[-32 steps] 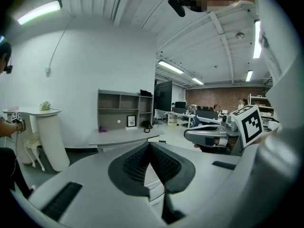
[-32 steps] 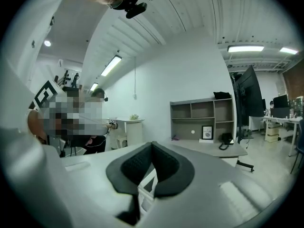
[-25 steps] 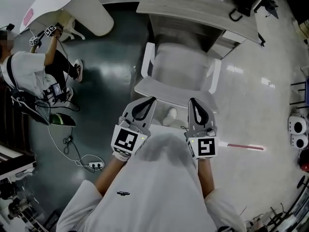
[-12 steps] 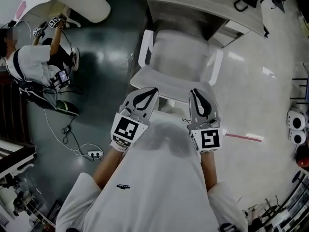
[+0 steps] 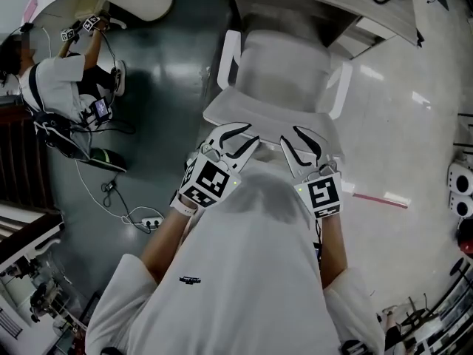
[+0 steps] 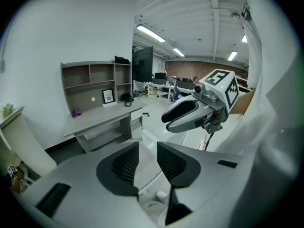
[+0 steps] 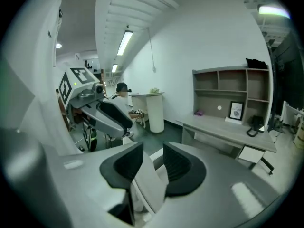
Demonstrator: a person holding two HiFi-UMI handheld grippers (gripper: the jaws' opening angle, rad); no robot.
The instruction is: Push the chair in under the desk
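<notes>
- Two tools sit at the near edge of the chair (image 5: pixel 284 65), neither clenched. The left tool (image 5: pixel 251 134) and right tool (image 5: pixel 290 135) have jaws that have just been opening.
- Right gripper view: the top edge of the backrest (image 7: pixel 148 182) stands between the pads, with no squeeze visible.
- Left gripper view: the jaws are apart over the same white edge, and nothing is clamped.
- The chair faces the desk (image 5: pixel 325 2). Its seat is mostly out on the floor, the front of it just reaching the desk's edge; it is not yet tucked under.
- Risk, slip: with neither tool gripping, a forward shove could ride up over the backrest's edge and skid off it.
- Risk, skew: both tools are close together near the back's middle. An uneven push would likely swing the chair and send the armrest (image 5: pixel 341 87) into the drawer unit (image 5: pixel 361 34).
- Risk, jam: the armrests may stand too high for the desk's underside. I cannot judge that from these views.
- Risk, tip: the push lands high on the back. If the legs catch on the floor, the chair could rock forward instead of sliding.
</notes>
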